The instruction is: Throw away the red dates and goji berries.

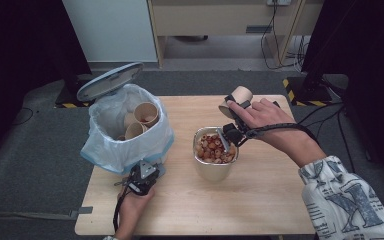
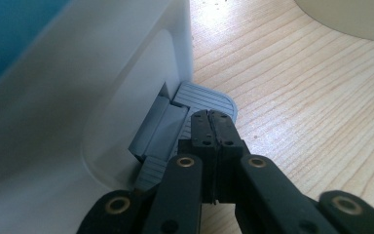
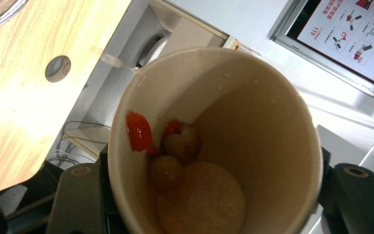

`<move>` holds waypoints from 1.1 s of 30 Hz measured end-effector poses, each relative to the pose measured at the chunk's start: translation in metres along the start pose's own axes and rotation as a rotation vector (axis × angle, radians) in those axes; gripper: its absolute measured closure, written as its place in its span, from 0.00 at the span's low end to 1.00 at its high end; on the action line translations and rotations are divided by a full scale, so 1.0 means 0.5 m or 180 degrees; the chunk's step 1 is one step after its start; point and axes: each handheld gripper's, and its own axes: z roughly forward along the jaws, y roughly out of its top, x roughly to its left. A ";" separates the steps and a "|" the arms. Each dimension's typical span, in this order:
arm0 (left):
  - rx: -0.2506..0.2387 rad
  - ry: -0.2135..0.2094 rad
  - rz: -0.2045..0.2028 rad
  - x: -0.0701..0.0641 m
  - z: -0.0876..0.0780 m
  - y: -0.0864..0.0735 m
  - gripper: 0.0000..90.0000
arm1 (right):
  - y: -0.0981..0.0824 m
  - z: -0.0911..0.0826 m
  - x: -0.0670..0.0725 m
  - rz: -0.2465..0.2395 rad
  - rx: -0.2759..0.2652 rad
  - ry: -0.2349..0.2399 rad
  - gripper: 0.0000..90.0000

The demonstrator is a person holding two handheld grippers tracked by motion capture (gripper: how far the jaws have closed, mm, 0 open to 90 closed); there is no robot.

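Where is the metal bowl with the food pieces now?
In the high view, the metal bowl stands mid-table, right of the lined bin, under the right gripper.

Bin [image 1: 125,145] left of pot [image 1: 214,167] on table [image 1: 260,200].

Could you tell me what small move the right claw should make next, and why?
Probably tip the paper cup further over the metal pot: a few bits cling inside it, and the right claw holds it just above the pot.
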 end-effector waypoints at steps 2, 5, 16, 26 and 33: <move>0.0001 -0.0003 -0.0002 0.000 0.000 0.000 0.99 | -0.002 0.000 0.000 0.0045 -0.0009 0.0007 0.41; 0.0001 -0.0004 -0.0001 0.000 0.000 0.000 0.99 | -0.007 0.000 0.000 0.0189 -0.0026 0.0014 0.41; -0.0003 -0.0005 -0.0001 0.001 0.000 0.000 0.99 | -0.020 0.004 -0.004 0.0613 -0.0122 0.0079 0.41; -0.0007 -0.0013 -0.0014 0.001 0.000 -0.001 0.99 | -0.032 0.010 -0.005 0.1033 -0.0235 0.0150 0.41; -0.0008 -0.0013 -0.0011 0.001 0.000 -0.001 0.99 | -0.043 0.011 -0.001 0.1347 -0.0338 0.0243 0.41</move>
